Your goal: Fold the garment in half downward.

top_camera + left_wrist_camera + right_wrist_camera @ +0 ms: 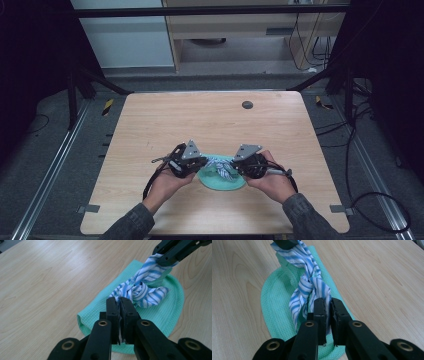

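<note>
Blue-and-white striped cloth [220,167], twisted into knot, stretched over green waffle-weave towel [220,183] near front of wooden tabletop [210,125]. Left gripper [196,165] pinching one end, right gripper [239,166] pinching other; fingers [112,308] pressed tight on fabric.

No text, label, brand, number or sign can be read anywhere in these pictures, neither on the table nor on the things lying on it.

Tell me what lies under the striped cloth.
Under the striped cloth, pinched at its ends by the left gripper and the right gripper, lies a green waffle-weave cloth on the wooden table. Whatever sits beneath the green cloth is covered.
</note>
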The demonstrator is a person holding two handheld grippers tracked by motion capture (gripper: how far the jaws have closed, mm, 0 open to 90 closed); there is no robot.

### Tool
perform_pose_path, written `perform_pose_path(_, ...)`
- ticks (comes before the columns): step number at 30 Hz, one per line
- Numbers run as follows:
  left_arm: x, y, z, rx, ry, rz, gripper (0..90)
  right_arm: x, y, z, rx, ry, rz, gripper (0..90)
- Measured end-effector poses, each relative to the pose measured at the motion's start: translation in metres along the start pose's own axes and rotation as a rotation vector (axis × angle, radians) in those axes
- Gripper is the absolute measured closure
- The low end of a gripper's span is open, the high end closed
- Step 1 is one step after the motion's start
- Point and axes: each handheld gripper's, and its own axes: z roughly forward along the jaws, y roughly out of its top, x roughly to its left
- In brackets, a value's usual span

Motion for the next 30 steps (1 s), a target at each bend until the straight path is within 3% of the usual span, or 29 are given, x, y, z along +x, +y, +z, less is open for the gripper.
perform_pose_path(18,-0.011,-0.005,-0.001,0.006,-0.015,0.01,85.8,0.005,-0.009,-0.002,0.011,0.014,0.005,82.1)
perform_pose_path(30,-0.016,-0.012,-0.002,0.009,-0.027,0.01,85.7,0.012,-0.015,-0.001,0.015,0.034,0.024,75.9)
